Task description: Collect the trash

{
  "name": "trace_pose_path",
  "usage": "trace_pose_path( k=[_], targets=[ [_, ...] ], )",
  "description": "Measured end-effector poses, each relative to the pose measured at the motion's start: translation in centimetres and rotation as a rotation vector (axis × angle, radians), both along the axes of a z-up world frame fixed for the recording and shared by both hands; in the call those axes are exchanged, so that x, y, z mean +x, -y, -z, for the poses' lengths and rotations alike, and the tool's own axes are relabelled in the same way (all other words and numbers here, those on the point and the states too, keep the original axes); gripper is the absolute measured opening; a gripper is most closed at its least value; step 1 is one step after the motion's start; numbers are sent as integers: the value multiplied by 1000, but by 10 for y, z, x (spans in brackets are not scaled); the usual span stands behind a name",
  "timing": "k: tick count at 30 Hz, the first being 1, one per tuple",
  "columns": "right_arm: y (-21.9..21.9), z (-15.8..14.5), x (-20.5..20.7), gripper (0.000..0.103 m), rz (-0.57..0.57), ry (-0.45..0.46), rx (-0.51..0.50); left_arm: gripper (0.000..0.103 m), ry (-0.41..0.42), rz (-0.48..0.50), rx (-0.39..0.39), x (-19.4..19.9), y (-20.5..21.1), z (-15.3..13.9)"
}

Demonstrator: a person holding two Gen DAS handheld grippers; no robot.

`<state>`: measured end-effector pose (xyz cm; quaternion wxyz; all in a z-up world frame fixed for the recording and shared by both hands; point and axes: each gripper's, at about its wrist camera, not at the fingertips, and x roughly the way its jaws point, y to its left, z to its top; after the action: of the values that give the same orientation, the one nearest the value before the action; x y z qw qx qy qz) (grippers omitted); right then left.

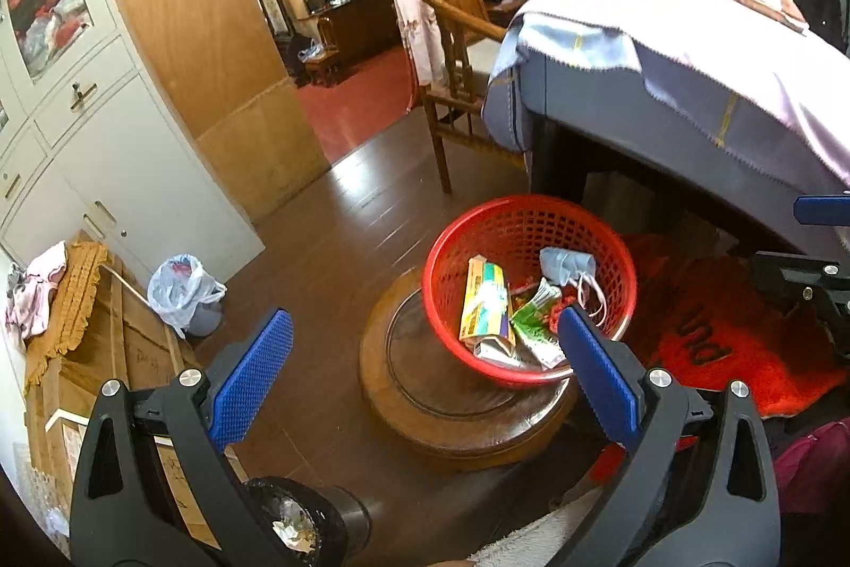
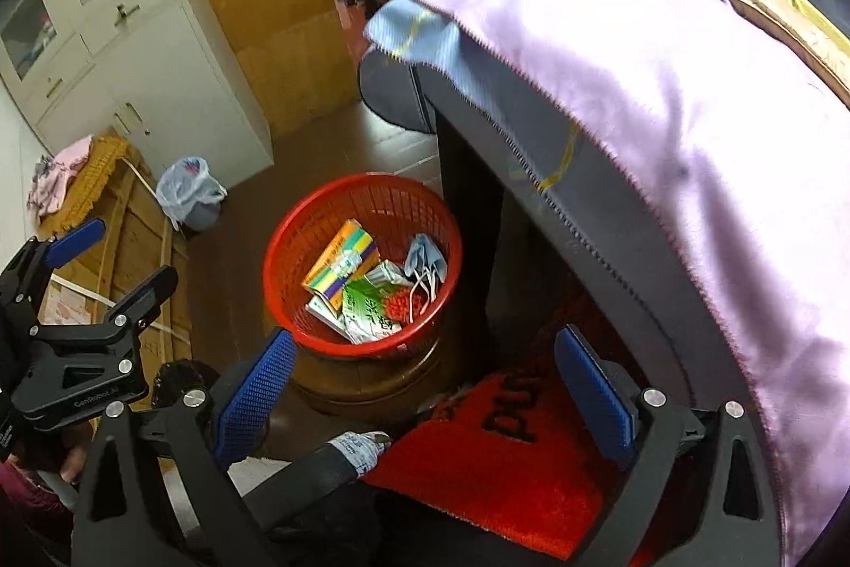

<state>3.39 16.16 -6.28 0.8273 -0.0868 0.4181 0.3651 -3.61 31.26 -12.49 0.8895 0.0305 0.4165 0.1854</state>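
A red mesh basket (image 1: 518,224) (image 2: 382,200) stands on a round wooden stool (image 1: 425,399) (image 2: 361,381) by the table leg. In it lie a yellow and green box (image 1: 481,301) (image 2: 340,264), a green packet (image 1: 531,328) (image 2: 366,312), a blue face mask (image 1: 566,264) (image 2: 425,256) and a white carton. My left gripper (image 1: 425,328) hovers open above the stool and the basket's near rim, holding nothing; it also shows at the left as the left gripper (image 2: 117,256). My right gripper (image 2: 427,344) is open and empty just short of the basket; its tip is the right gripper (image 1: 821,237).
A table under a lilac cloth (image 2: 664,115) overhangs on the right, with a red rug (image 2: 504,471) beneath. A bag-lined small bin (image 1: 180,285), cardboard boxes (image 1: 106,354) and a white cabinet (image 1: 133,131) stand left. A wooden chair (image 1: 451,35) is behind. A black cup of scraps (image 1: 292,519) sits near.
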Motion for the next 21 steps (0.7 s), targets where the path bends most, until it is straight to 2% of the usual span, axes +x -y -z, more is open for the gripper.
trace_pose_path(
  k=[8,21],
  targets=[
    [-16,6,-12,96,-39,50,-53,96,-24,-1,-5,2,-3,10],
    [-11,1,-13,96,-41,58,-41,96,-24,7,-3,3,0,8]
  ],
)
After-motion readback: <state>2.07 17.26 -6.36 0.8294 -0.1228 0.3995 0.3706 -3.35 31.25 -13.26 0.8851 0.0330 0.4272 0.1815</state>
